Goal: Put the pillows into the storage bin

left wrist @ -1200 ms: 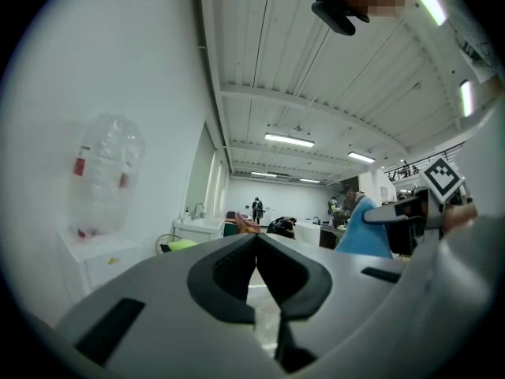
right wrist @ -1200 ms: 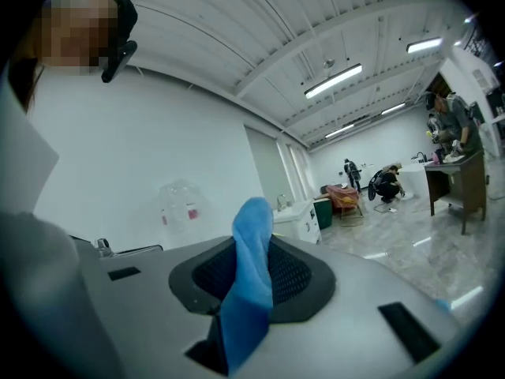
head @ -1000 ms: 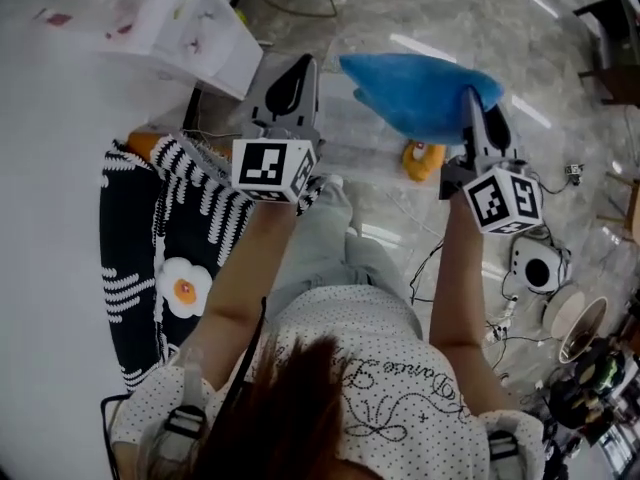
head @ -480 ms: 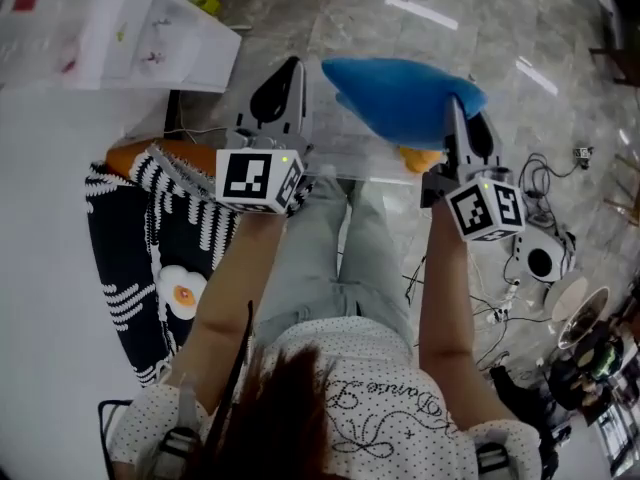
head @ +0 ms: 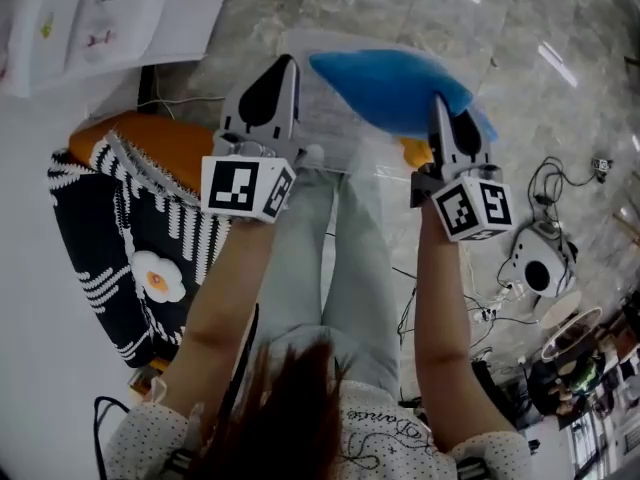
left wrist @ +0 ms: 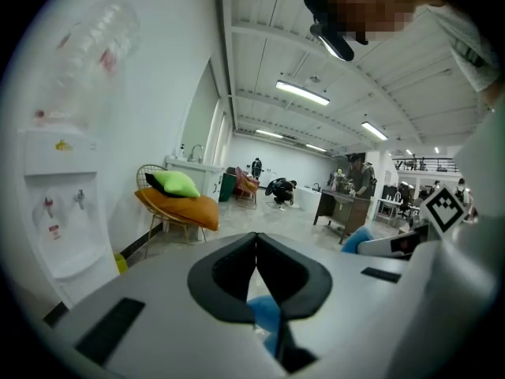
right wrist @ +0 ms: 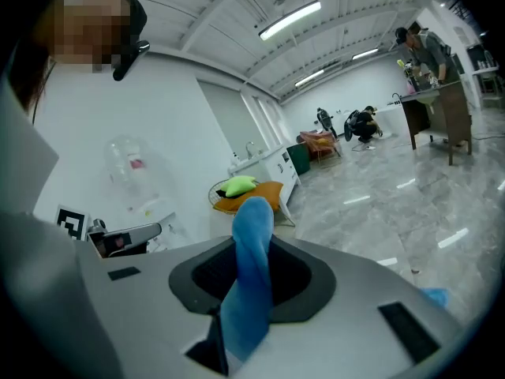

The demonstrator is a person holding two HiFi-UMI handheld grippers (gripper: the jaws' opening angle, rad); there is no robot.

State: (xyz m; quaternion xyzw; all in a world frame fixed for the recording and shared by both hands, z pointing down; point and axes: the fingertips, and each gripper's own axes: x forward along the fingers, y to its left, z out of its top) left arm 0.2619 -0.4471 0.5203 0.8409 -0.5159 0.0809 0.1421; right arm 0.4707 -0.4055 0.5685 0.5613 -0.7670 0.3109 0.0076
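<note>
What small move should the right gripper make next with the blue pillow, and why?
Probably lower the right gripper a little. Its jaws clamp the blue pillow, which appears to hang just over the clear bin, not yet settled inside.

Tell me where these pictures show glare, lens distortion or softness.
Head view: bright streaks of glare lie on the glossy floor. Left gripper view: the wide lens curves the ceiling lamps and blackens the corners. Right gripper view: the same curving; the blue pillow, close to the lens, looks soft.
</note>
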